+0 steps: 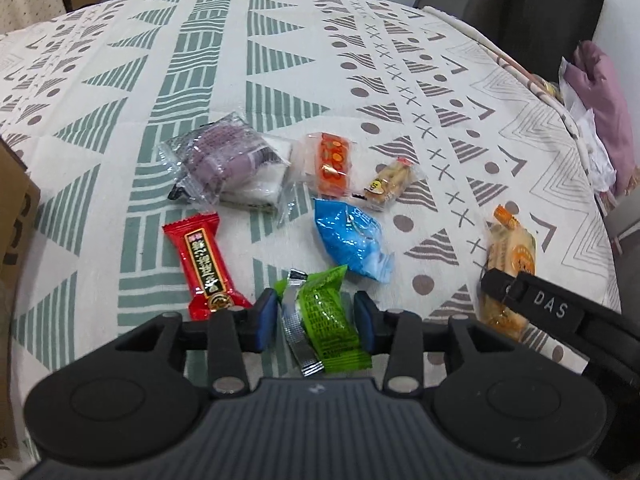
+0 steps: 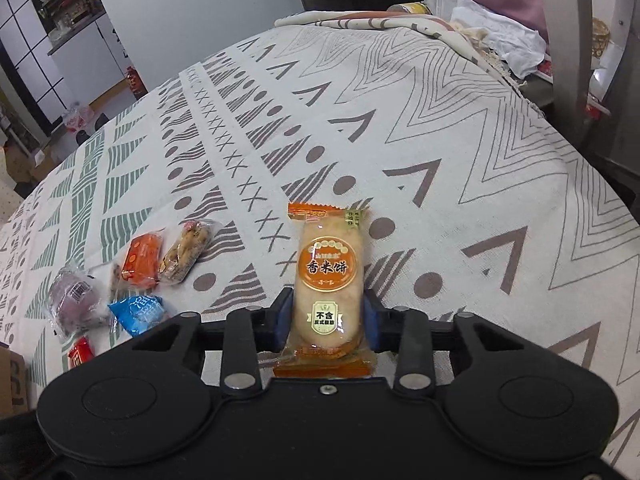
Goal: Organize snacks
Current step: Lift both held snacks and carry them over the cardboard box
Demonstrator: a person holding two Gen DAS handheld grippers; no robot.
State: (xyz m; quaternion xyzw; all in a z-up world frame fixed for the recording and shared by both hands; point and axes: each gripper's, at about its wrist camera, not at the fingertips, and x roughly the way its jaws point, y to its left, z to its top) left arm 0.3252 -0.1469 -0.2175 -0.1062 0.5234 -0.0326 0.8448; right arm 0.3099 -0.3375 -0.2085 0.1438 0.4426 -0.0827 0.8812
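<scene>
A green snack packet with a silver end lies on the patterned tablecloth between the blue pads of my left gripper; thin gaps show on both sides, so the jaws stand open around it. My right gripper is shut on an orange rice cracker packet, its pads pressing on the lower half. In the left wrist view that rice cracker packet sits at the right, with one of the right gripper's fingers across it. Loose on the cloth lie a red bar, a blue packet, an orange packet, a small biscuit packet and a purple packet.
A cardboard box stands at the table's left edge. Crumpled white paper and pink cloth lie beyond the table's far right corner. Bare tablecloth stretches behind and to the right of the snacks.
</scene>
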